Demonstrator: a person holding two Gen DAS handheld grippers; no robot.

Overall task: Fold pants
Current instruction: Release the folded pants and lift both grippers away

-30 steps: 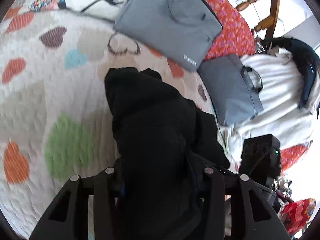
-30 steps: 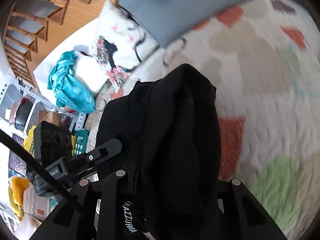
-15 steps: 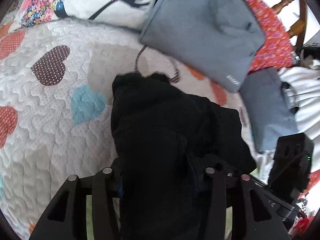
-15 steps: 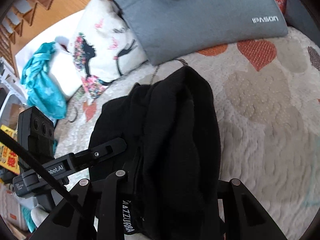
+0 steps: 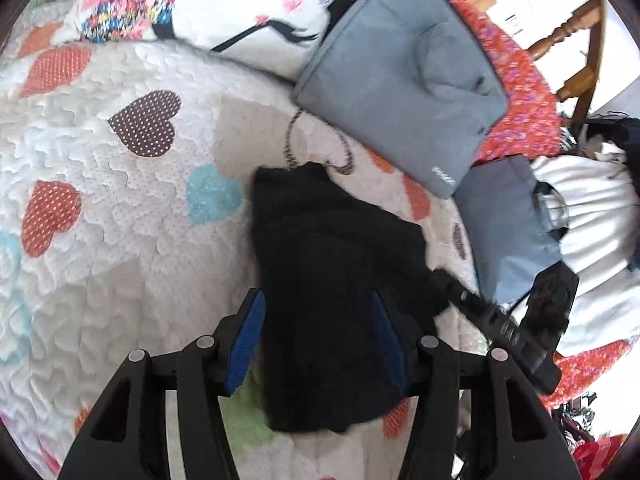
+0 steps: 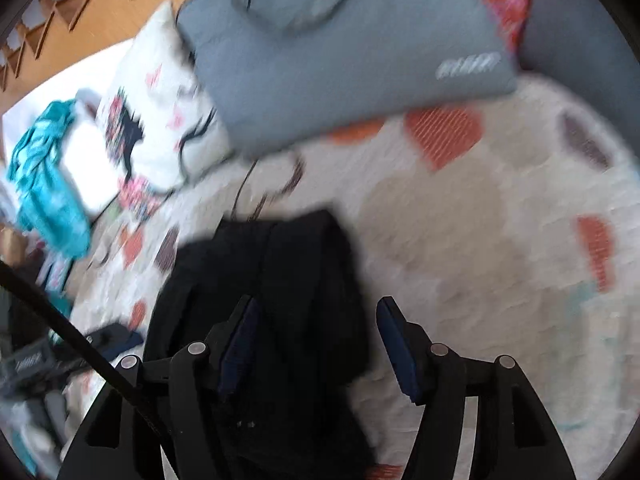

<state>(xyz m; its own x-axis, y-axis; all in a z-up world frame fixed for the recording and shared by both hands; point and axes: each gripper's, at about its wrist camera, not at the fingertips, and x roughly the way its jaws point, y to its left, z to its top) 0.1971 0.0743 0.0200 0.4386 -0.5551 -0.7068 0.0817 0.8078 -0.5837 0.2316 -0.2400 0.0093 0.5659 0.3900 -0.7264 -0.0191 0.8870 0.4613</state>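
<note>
Both claws are just opening: the left claw (image 5: pixel 316 340) and right claw (image 6: pixel 316 344) are standing apart, straddling the folded black pants (image 5: pixel 336 280) toward 12 o'clock, no longer gripping.

I count one pair of black pants (image 5: pixel 336 288) at centre frame, two grey bags, the large one (image 5: pixel 400 76) upper centre and the small one (image 5: pixel 508 232) at right, one printed pillow (image 5: pixel 224 4) upper left, and my two grippers.
</note>
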